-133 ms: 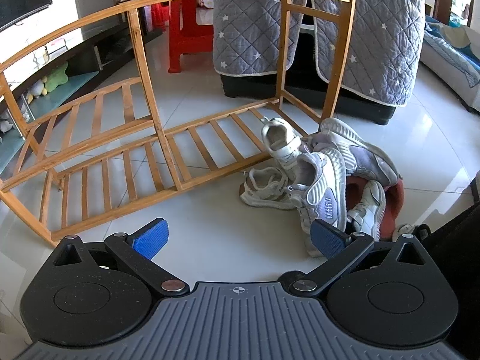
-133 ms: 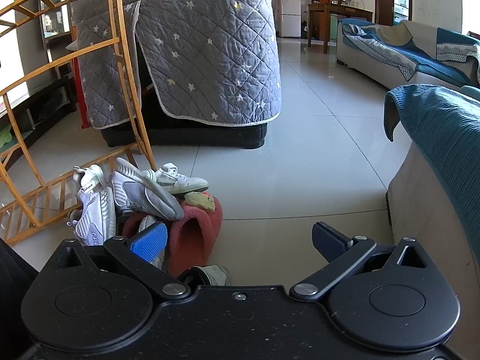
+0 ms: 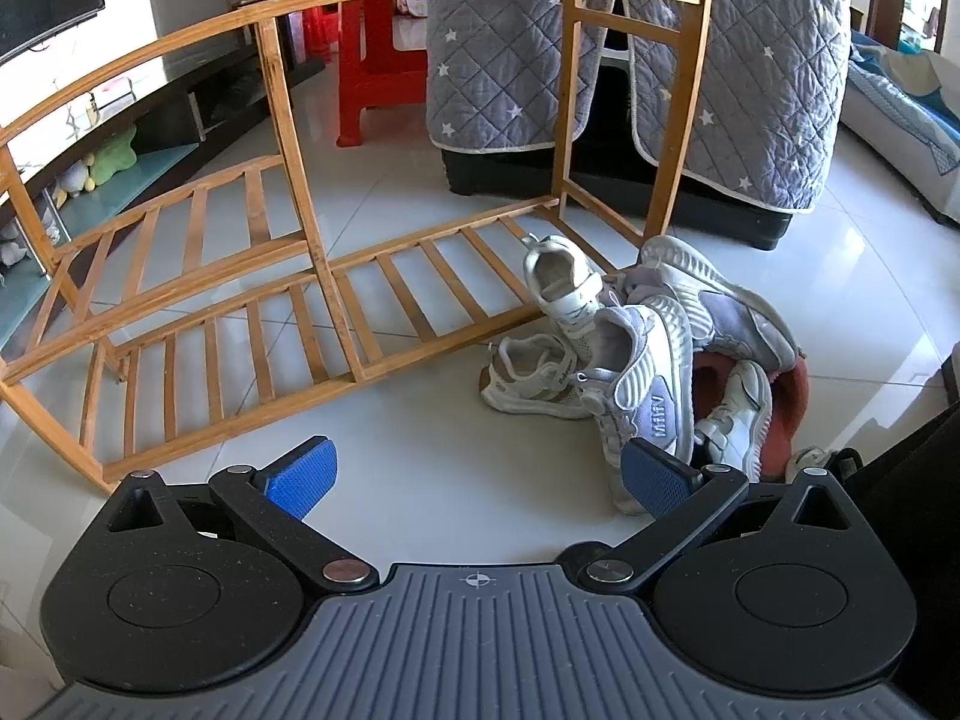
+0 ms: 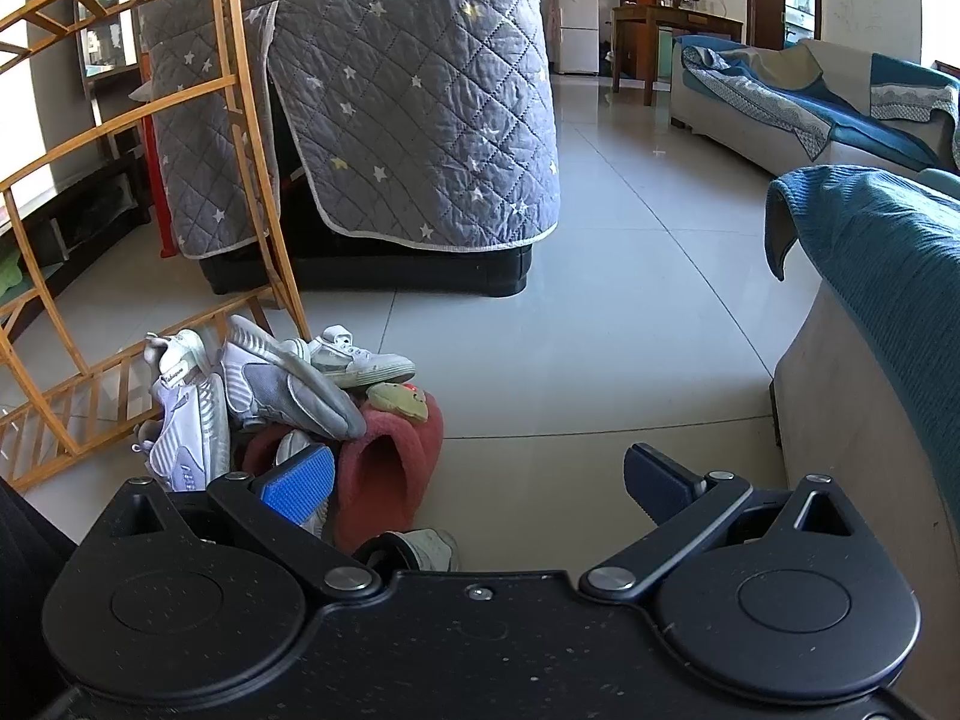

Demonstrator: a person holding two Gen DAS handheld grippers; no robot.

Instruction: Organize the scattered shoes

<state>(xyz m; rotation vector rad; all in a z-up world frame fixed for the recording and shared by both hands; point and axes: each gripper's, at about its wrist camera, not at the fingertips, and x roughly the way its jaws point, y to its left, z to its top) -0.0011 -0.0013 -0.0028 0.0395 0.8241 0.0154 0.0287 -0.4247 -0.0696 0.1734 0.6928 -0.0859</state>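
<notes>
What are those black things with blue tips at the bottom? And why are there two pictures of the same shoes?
Those are two claws that a person holds, one in each hand. Each carries a small camera looking forward, so you get two pictures of one room. The left claw faces an empty bamboo shoe rack and a pile of shoes on the tiled floor: white sneakers and a red slipper. The right claw sees that same pile from the other side, next to a sofa. Both claws are open and hold nothing. The shoes are meant to go on the rack.
</notes>
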